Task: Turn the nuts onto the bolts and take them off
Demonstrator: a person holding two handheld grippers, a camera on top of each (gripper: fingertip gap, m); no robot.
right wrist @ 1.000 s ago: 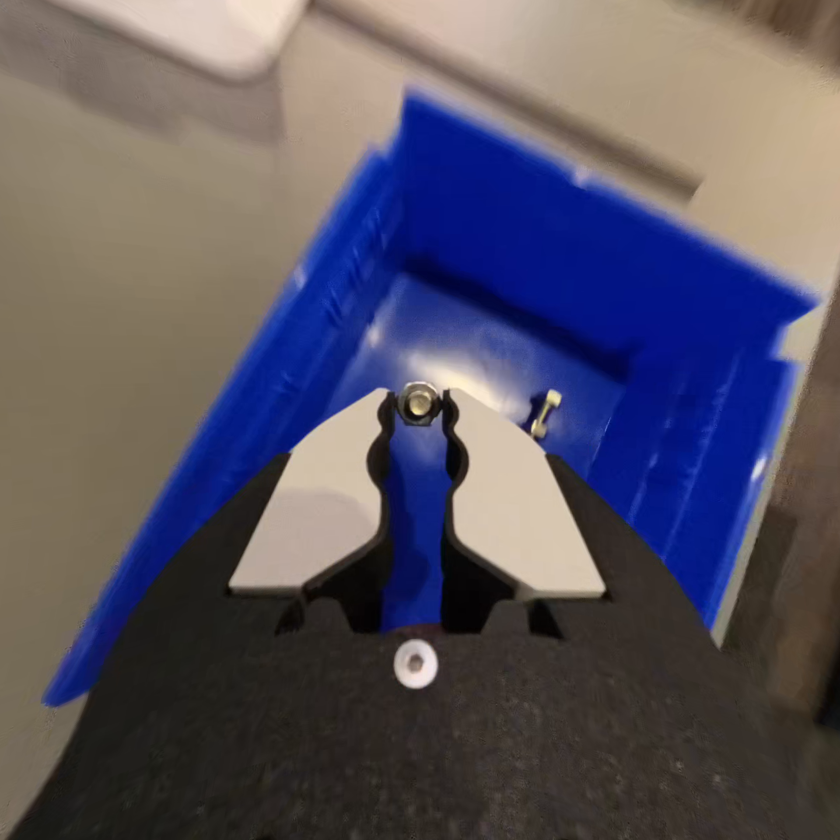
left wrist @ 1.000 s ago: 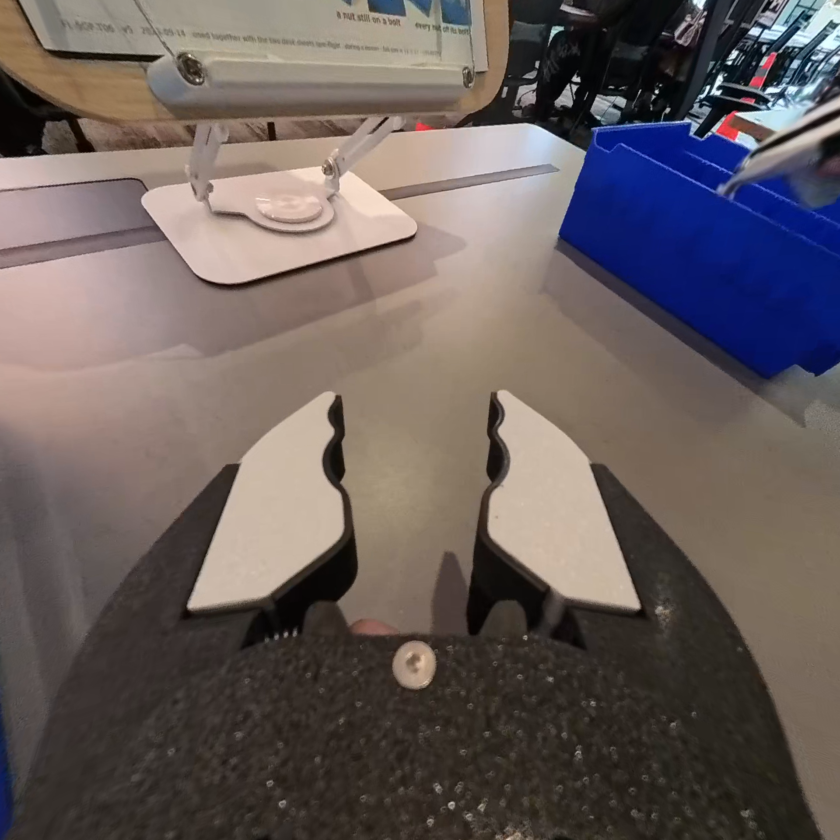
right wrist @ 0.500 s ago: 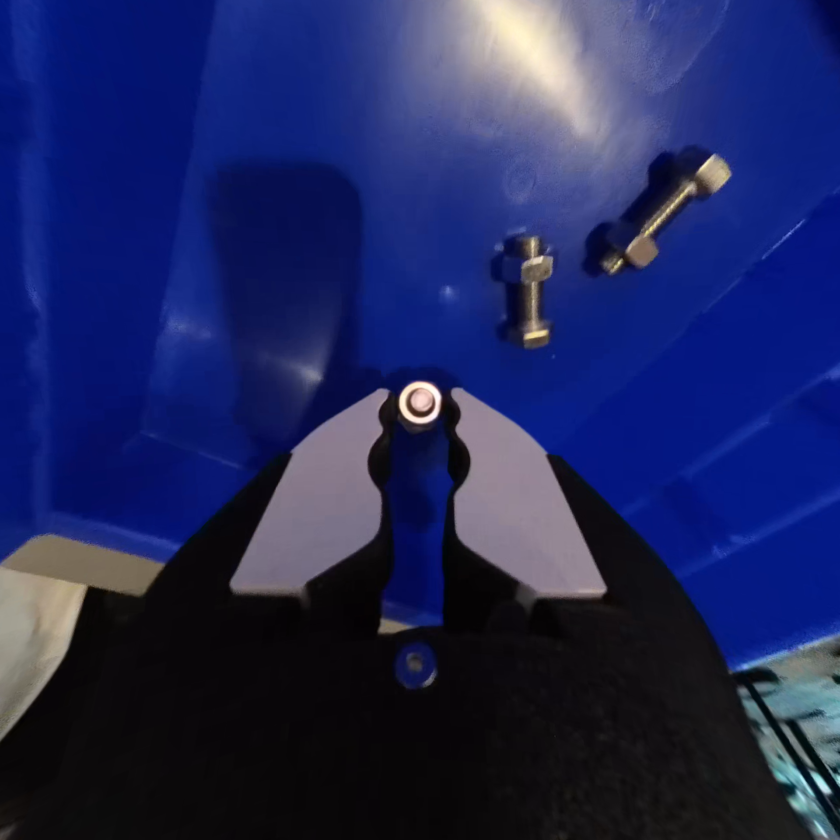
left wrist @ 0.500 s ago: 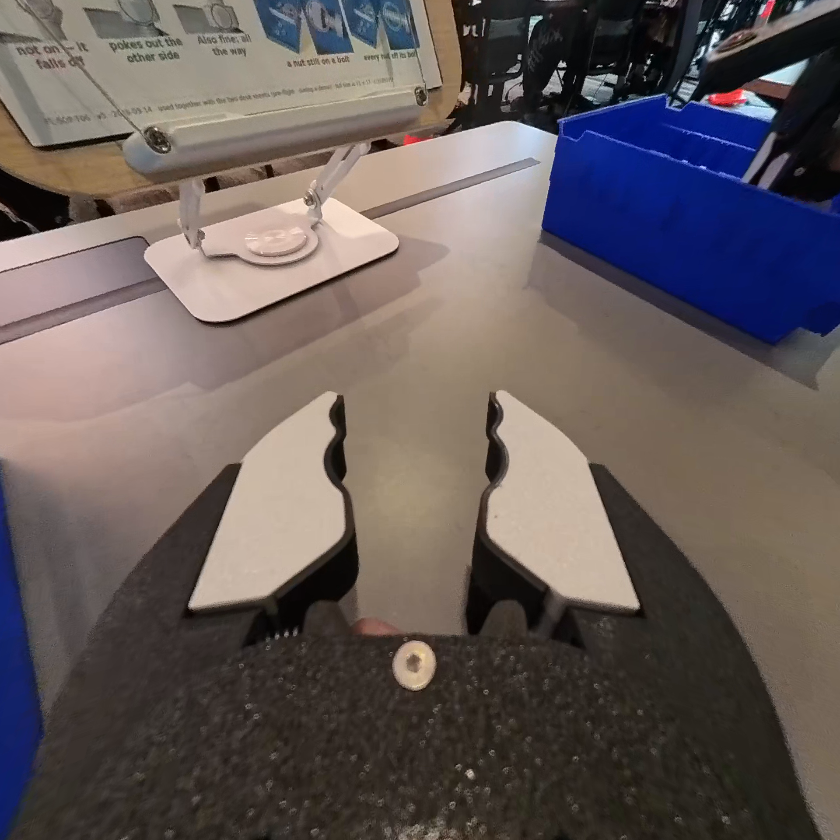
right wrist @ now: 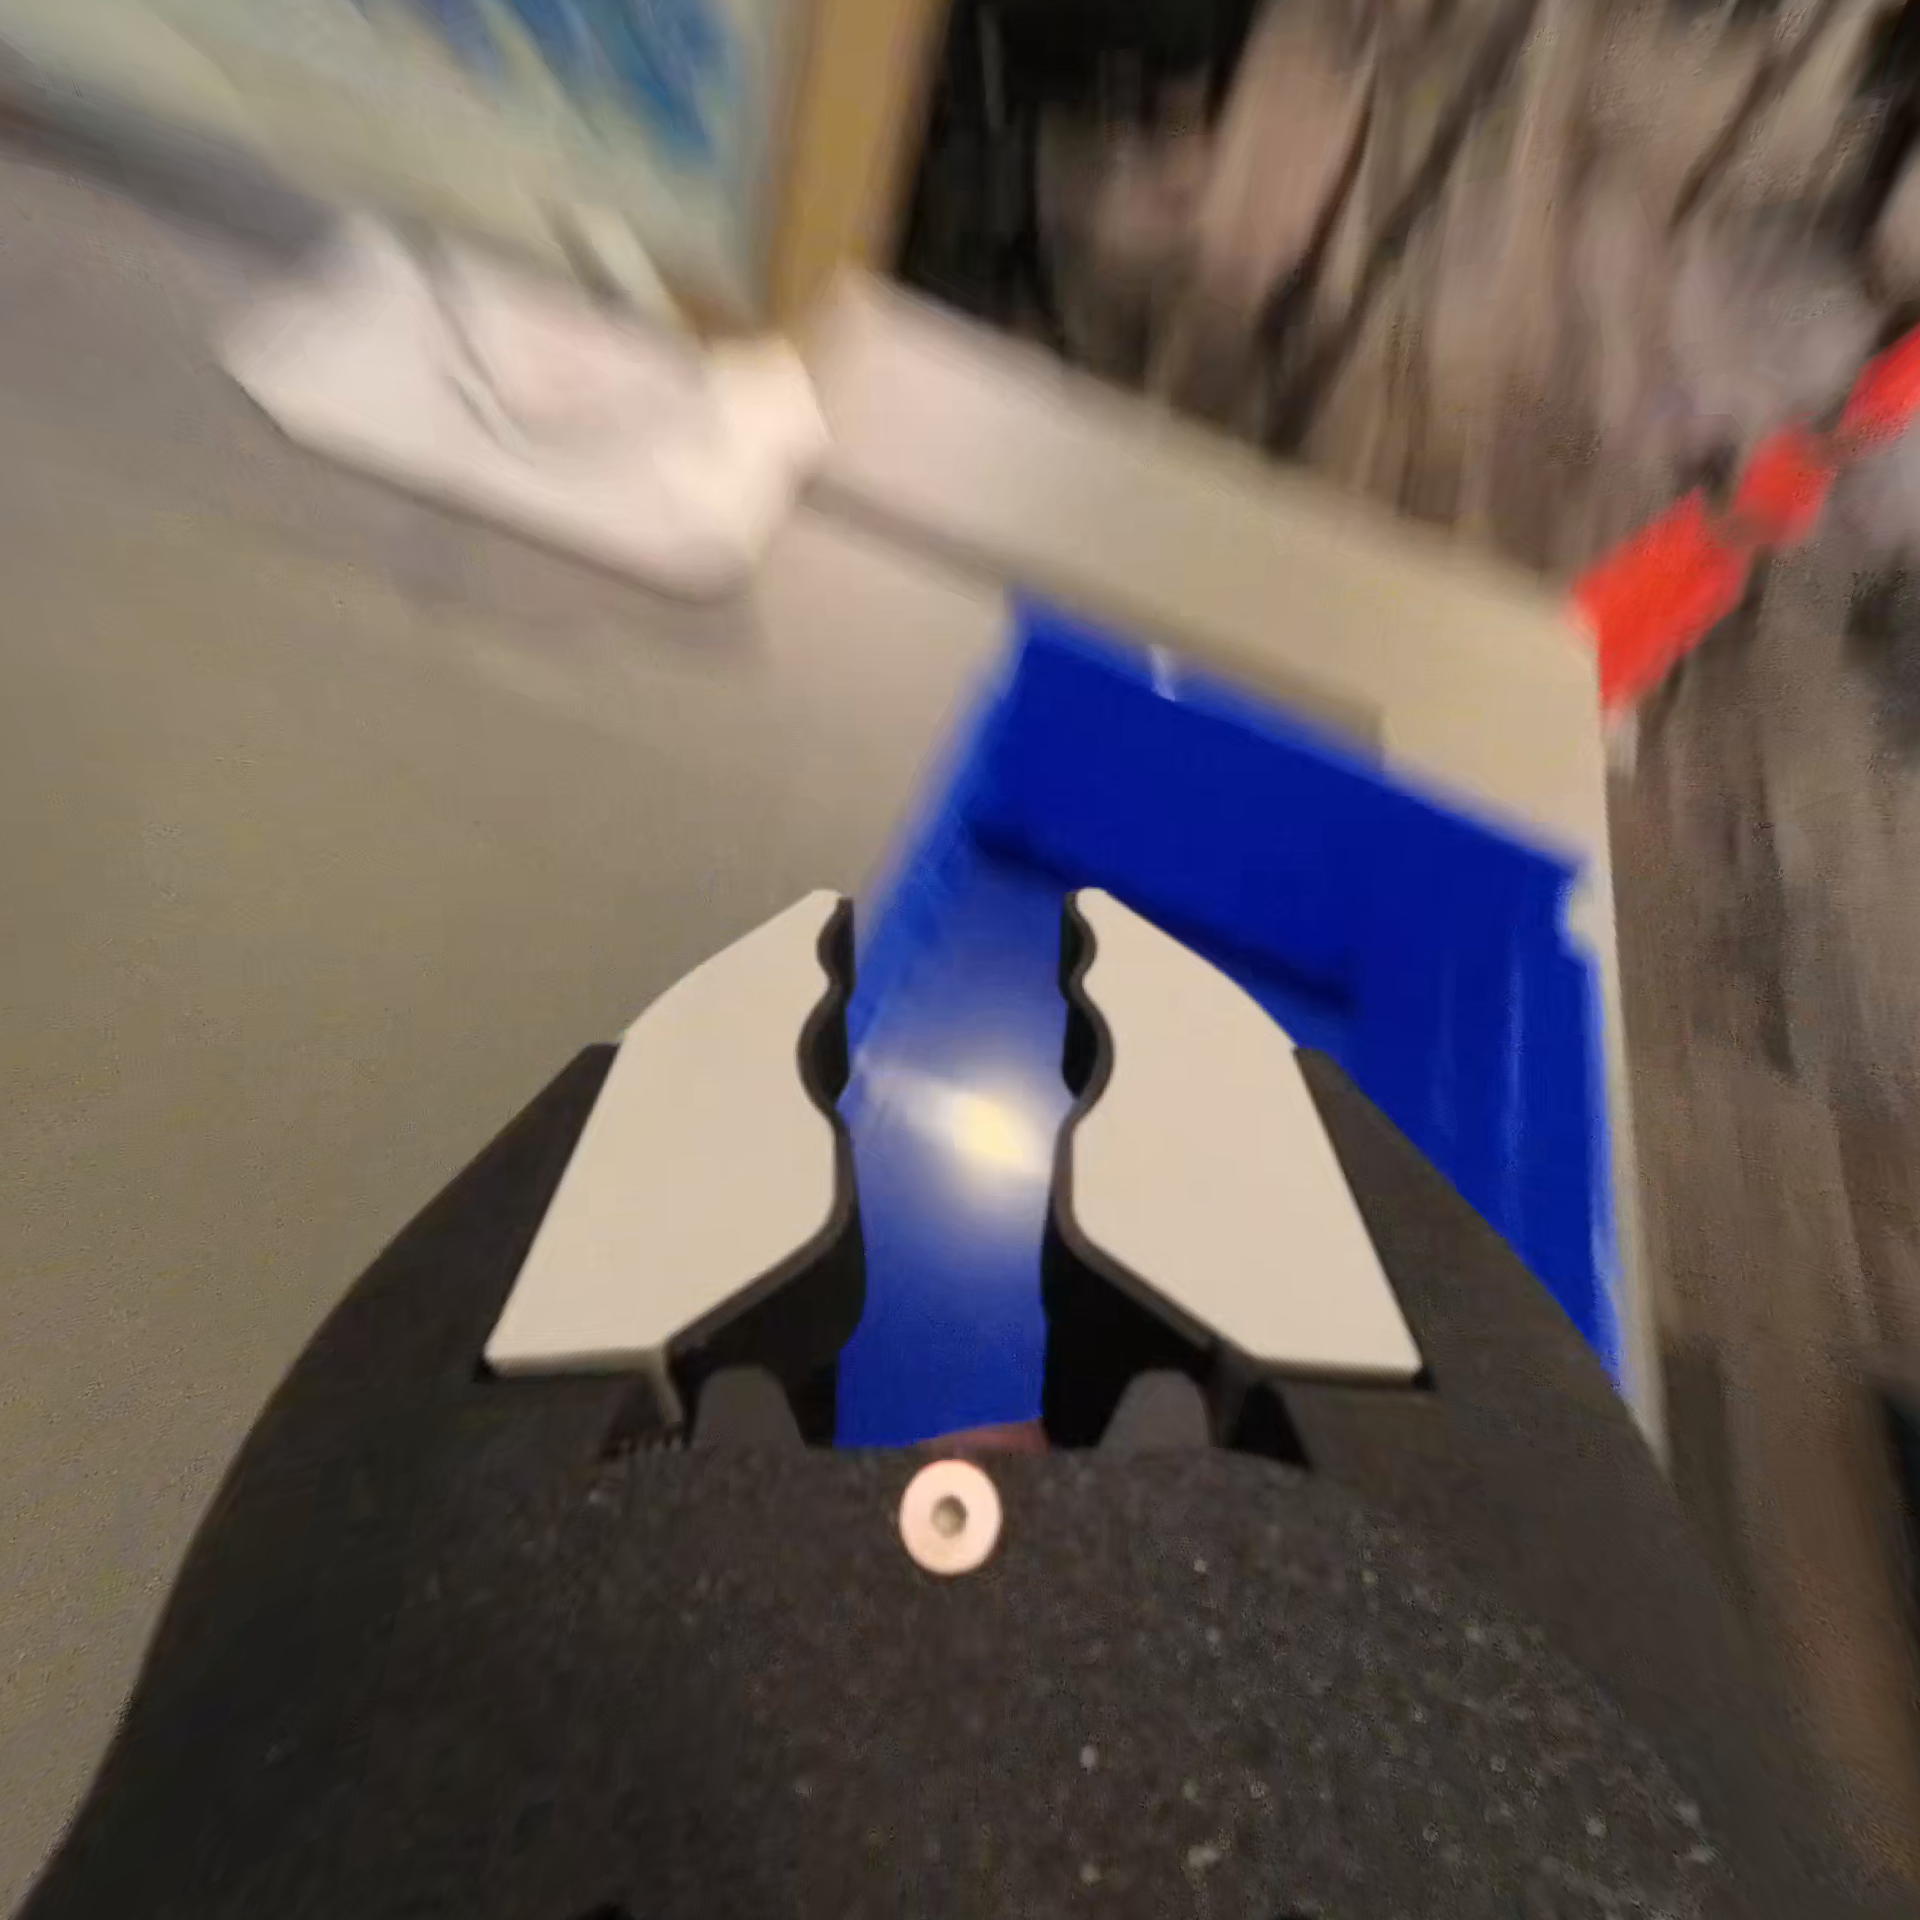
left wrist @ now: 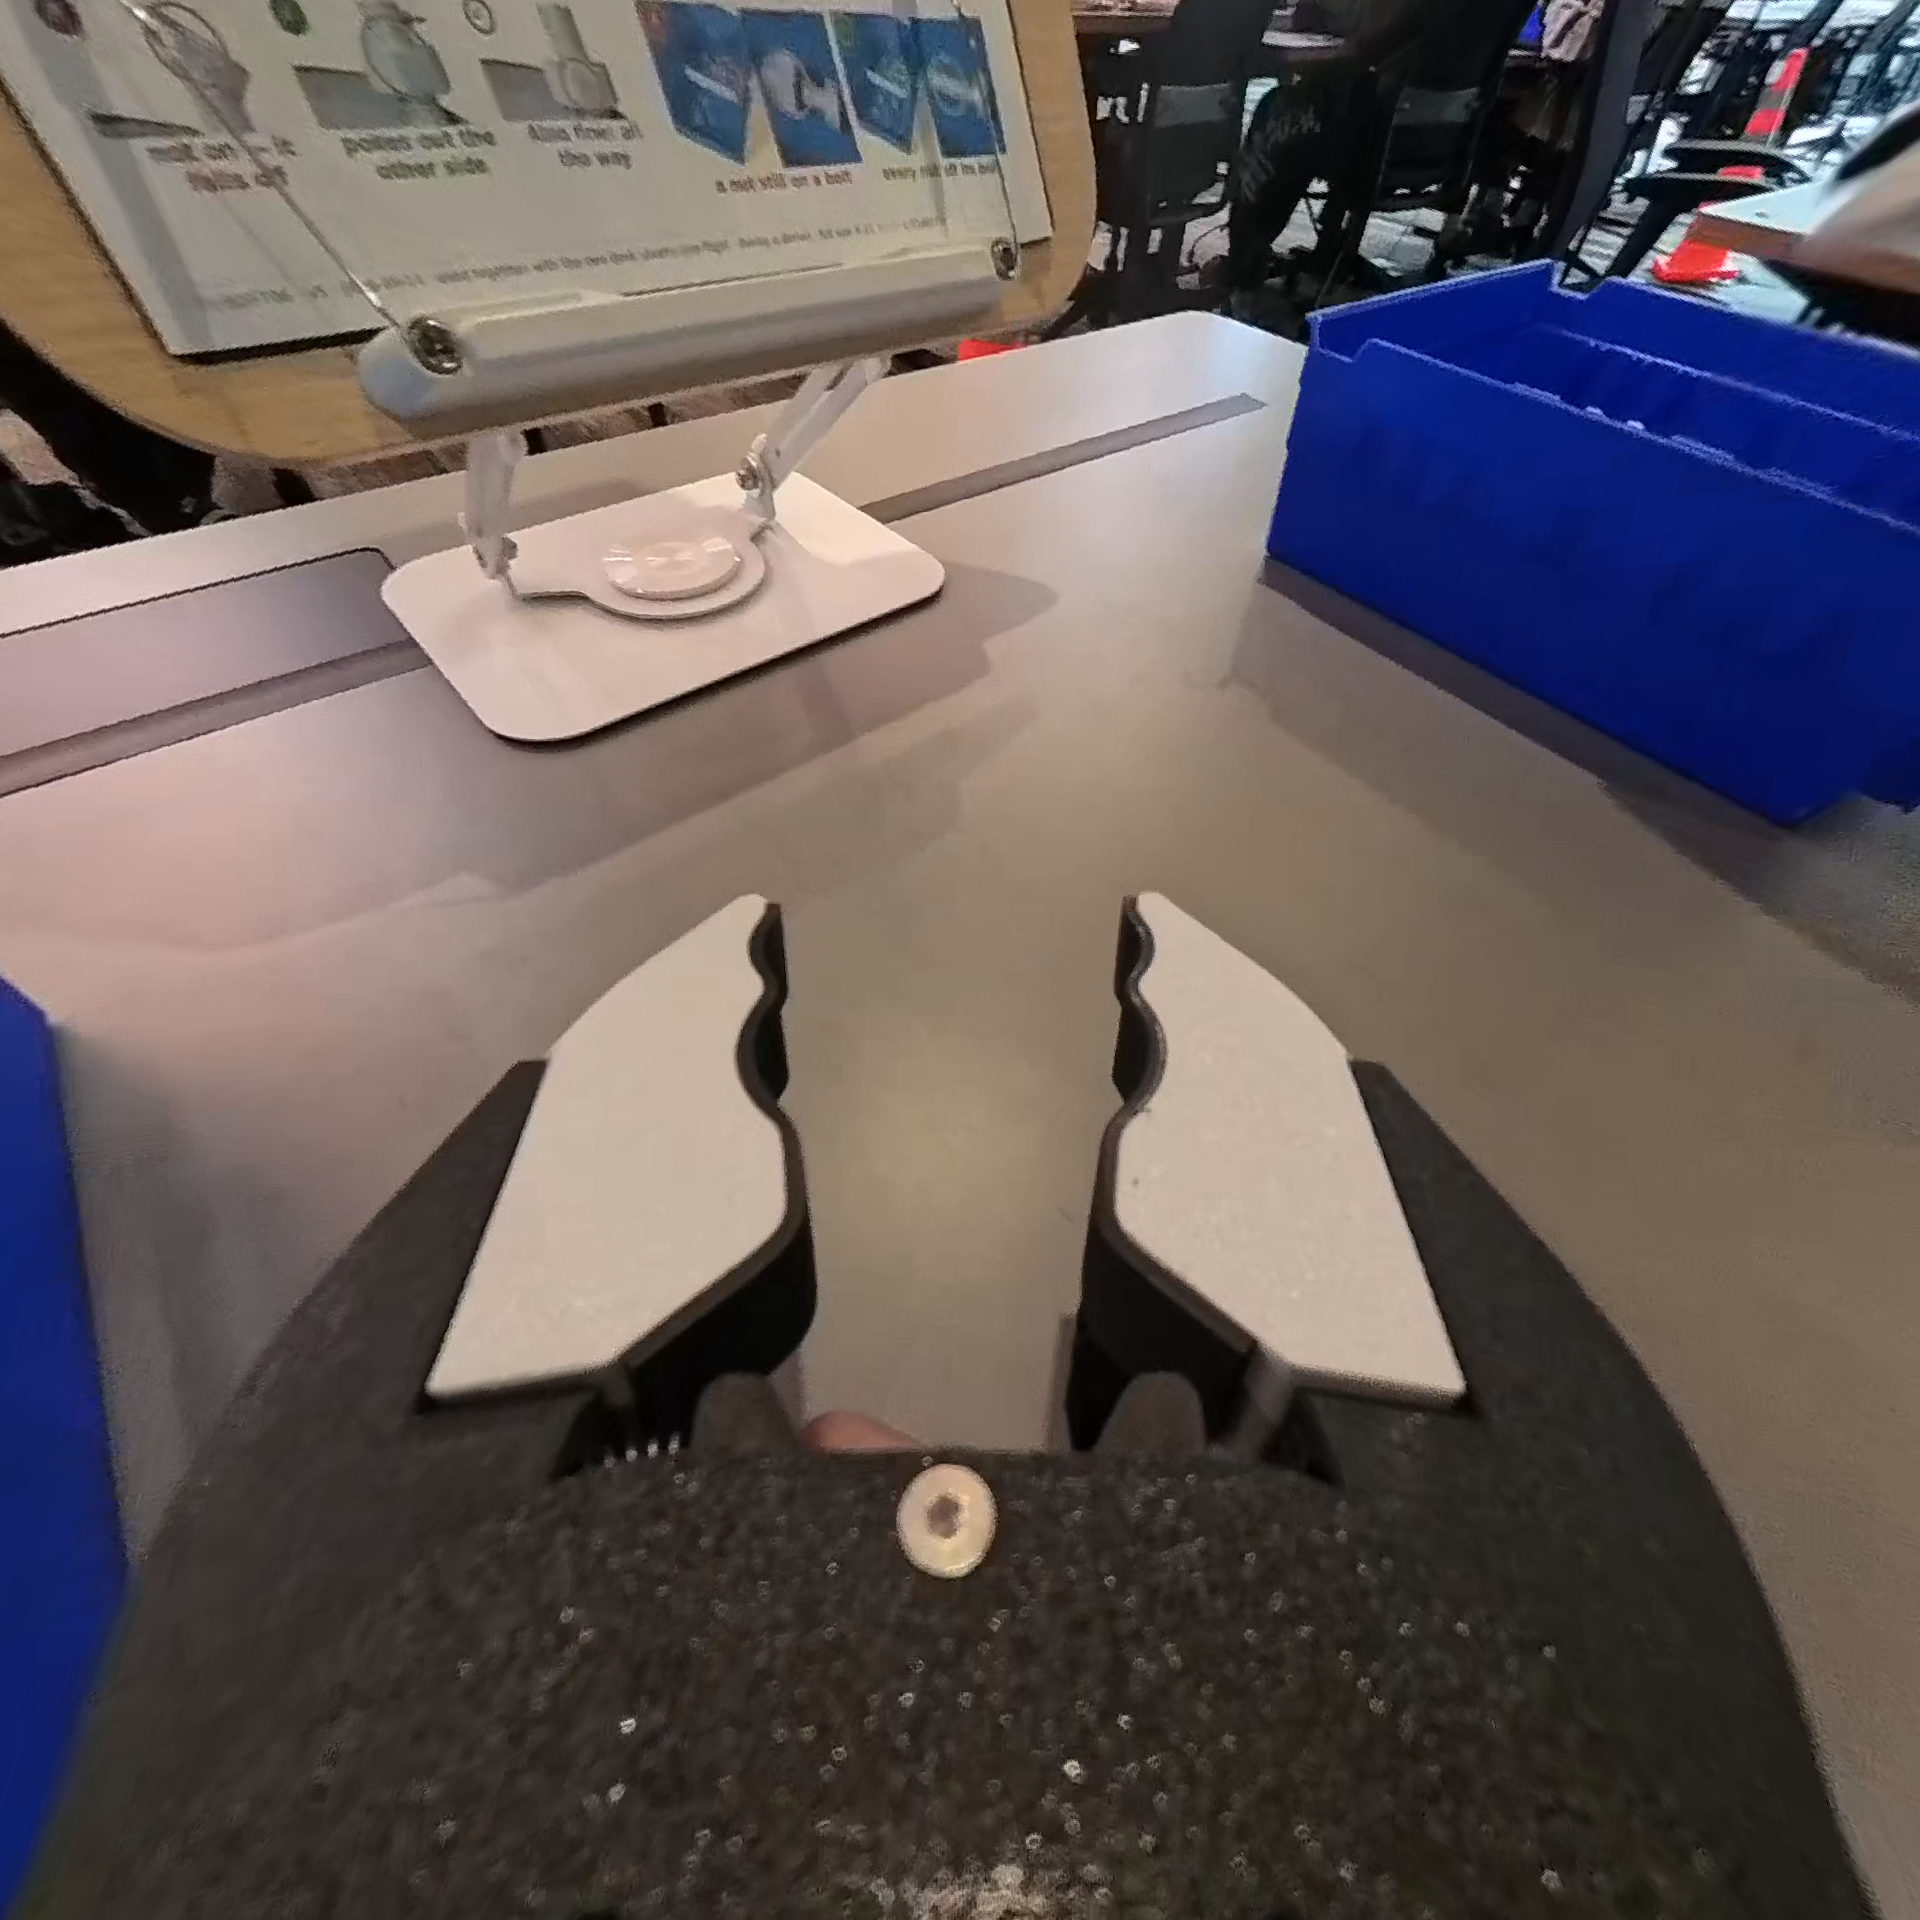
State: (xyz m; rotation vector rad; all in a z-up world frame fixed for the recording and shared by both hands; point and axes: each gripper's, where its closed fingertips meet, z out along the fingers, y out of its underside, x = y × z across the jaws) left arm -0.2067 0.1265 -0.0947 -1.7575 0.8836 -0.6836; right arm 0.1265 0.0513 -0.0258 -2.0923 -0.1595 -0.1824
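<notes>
My left gripper (left wrist: 951, 920) is open and empty, held low over the grey table (left wrist: 1039, 810). My right gripper (right wrist: 961, 914) is open and empty, above a blue bin (right wrist: 1299, 852) at the table's right side. The right wrist view is heavily blurred by motion, and no bolt or nut shows in it. The same blue bin (left wrist: 1600, 561) shows at the right of the left wrist view. Its inside is hidden there.
A white stand (left wrist: 665, 613) holding an instruction board (left wrist: 540, 156) sits at the back of the table. Another blue object (left wrist: 42, 1351) lies at the left edge of the left wrist view. Chairs and people's legs stand beyond the table's far edge. One gripper's finger ends stand about 35 cm off the other's.
My right gripper was shut on a bolt inside the blue bin; now it is open and empty and has pulled up and back. My left gripper stayed open and drifted slightly.
</notes>
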